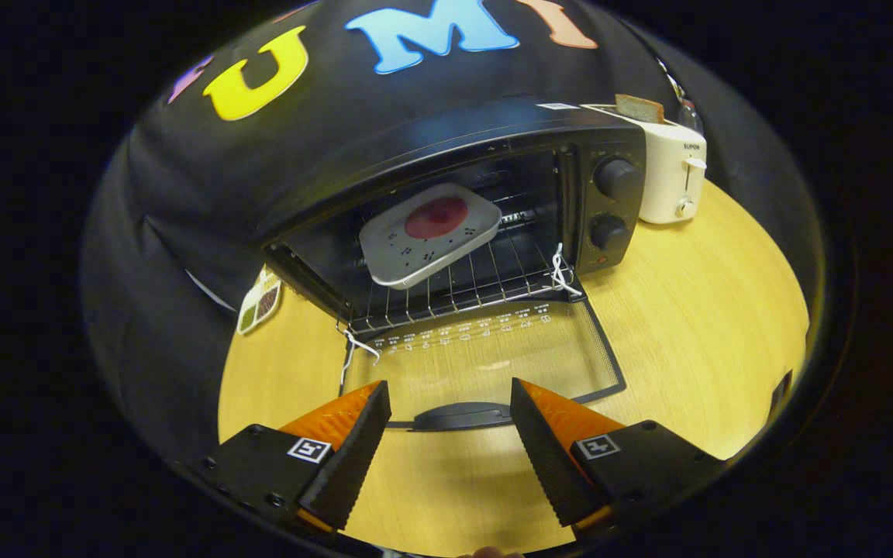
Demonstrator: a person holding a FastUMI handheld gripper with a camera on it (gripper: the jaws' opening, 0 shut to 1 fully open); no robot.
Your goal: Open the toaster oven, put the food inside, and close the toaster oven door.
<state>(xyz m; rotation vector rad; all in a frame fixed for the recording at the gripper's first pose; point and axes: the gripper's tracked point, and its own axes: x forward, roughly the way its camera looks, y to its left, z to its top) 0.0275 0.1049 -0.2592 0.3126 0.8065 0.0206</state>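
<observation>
The toaster oven (446, 209) stands open on the wooden table (694, 310), its glass door (485, 356) folded flat toward the gripper. The food, a red round on a grey square plate (427, 244), already sits on the wire rack (470, 287) inside. The gripper (450, 434) hangs open and empty, its fingers either side of the door handle (462, 416). A lift from too shallow an angle could slip off the handle or nudge the oven back. A white toaster (671, 174) stands far right. The oven's far interior is dark, and the white cords at the hinges are hard to read.
</observation>
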